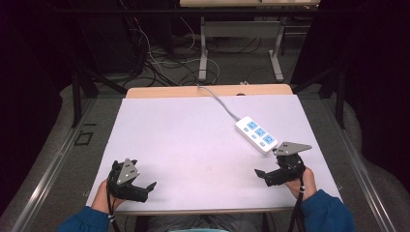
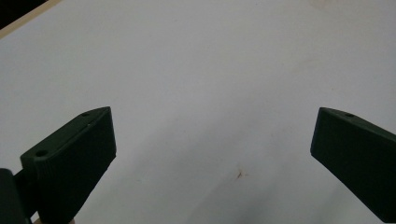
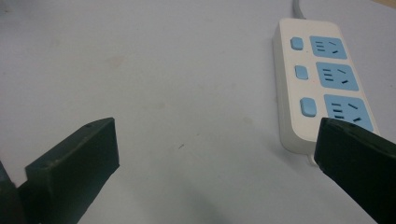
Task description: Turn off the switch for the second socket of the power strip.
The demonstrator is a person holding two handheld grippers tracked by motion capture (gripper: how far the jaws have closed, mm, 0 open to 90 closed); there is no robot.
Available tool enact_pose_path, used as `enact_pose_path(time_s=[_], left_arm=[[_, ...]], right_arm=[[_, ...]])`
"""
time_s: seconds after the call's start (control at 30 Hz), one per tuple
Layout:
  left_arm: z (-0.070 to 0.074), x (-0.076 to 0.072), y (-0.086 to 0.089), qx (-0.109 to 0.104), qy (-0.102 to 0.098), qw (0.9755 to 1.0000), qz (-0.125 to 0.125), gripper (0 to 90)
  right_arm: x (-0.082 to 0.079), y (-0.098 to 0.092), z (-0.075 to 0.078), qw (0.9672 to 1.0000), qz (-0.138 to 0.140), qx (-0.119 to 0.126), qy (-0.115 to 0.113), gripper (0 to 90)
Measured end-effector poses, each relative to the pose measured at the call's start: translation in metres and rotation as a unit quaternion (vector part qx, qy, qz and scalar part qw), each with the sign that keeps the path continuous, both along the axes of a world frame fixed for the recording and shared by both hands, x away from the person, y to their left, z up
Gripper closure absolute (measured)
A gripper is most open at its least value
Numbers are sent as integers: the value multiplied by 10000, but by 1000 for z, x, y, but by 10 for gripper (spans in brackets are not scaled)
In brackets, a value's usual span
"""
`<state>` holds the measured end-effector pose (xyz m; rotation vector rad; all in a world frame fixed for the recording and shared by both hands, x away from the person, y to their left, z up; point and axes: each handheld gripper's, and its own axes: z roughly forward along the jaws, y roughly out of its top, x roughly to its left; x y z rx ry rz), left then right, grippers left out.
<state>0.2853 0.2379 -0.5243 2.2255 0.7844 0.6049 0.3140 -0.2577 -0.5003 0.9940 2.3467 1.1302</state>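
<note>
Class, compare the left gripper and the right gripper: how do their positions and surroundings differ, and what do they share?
The left gripper sits at the table's near left with bare white surface ahead; the right gripper sits at the near right, close beside the power strip. The right gripper's grey plate lies flatter than the left's. Both are hand-held, open and empty.

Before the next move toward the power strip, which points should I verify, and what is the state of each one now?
1. Right gripper open and holding nothing: ok.
2. Left gripper open and holding nothing: ok.
3. Power strip lying flat, sockets facing up: ok.
4. All three sockets free of plugs: ok.
5. Cable running off the far table edge, away from both grippers: ok.
6. Switches on or off: cannot tell.
</note>
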Motion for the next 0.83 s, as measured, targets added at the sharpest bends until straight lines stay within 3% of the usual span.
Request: enact_pose_path(time_s=[0.73,0.83], left_arm=[[0,0,0,27,5,10000,-3,0],[-1,0,-1,48,45,10000,6,0]], right_arm=[[-20,-10,-7,9999,-62,-71,-139,0],[-21,-9,-8,9999,-86,-33,-65,0]])
